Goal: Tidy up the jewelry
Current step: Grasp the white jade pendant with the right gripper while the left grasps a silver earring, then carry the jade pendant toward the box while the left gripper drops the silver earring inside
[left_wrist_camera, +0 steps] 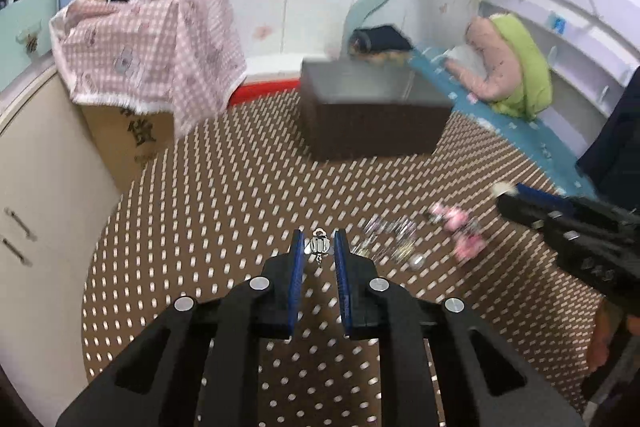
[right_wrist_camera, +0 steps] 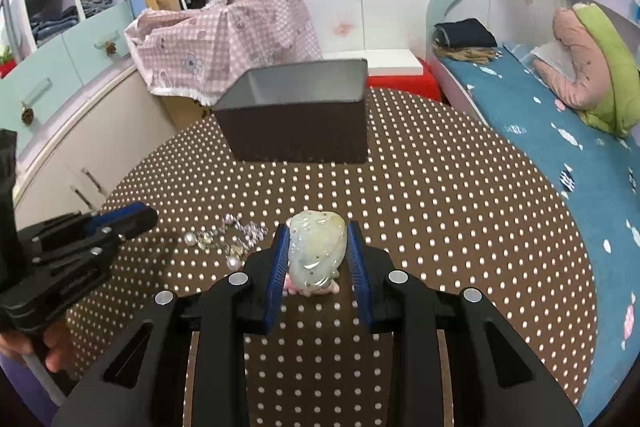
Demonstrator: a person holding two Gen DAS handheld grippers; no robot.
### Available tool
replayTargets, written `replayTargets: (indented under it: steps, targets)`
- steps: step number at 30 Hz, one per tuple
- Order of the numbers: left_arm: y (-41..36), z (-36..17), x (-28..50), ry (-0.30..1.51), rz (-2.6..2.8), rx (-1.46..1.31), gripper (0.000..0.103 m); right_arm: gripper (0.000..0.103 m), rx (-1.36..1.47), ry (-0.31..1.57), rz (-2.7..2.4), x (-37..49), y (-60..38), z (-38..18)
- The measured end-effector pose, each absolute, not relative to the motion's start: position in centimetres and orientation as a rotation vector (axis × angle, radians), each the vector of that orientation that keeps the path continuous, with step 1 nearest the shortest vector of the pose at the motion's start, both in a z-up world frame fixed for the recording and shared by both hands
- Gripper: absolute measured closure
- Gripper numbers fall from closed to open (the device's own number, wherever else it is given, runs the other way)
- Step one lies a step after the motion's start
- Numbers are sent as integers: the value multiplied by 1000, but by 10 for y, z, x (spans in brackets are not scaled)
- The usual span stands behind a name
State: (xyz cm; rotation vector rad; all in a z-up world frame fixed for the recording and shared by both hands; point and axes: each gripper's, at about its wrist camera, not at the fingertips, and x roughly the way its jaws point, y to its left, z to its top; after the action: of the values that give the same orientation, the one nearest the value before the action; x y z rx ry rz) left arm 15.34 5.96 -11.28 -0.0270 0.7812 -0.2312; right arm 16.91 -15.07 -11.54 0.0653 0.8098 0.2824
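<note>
My left gripper (left_wrist_camera: 318, 247) is shut on a small silver earring (left_wrist_camera: 319, 246) and holds it above the brown dotted tablecloth (left_wrist_camera: 224, 219). My right gripper (right_wrist_camera: 317, 241) is shut on a pale green jade pendant (right_wrist_camera: 316, 253); a pink piece (right_wrist_camera: 310, 289) shows under it. A heap of silver jewelry and pearls (right_wrist_camera: 228, 239) lies on the cloth between the grippers, and it also shows blurred in the left wrist view (left_wrist_camera: 390, 241). Pink jewelry (left_wrist_camera: 460, 231) lies to its right. A dark open box (right_wrist_camera: 298, 115) stands at the table's far side, also in the left wrist view (left_wrist_camera: 372, 111).
A carton draped in pink checked cloth (right_wrist_camera: 224, 39) stands behind the table on the left. A cream cabinet (right_wrist_camera: 80, 147) is at the left. A bed with a blue sheet (right_wrist_camera: 560, 155) and cushions (right_wrist_camera: 592, 67) runs along the right.
</note>
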Motion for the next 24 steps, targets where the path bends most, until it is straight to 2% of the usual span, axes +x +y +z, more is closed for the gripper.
replayTargets:
  steps: [8,15,24]
  targets:
    - [58,-72,181,725,-301,-61,89,73,70,781,310,198,-148,-93]
    - [40,-51,239,746,-372,-75,89,73,71,752,318,239,-145,-74]
    - [26,-71,302,884,-387,-98,89,73,42,772,305,294,-137,-70]
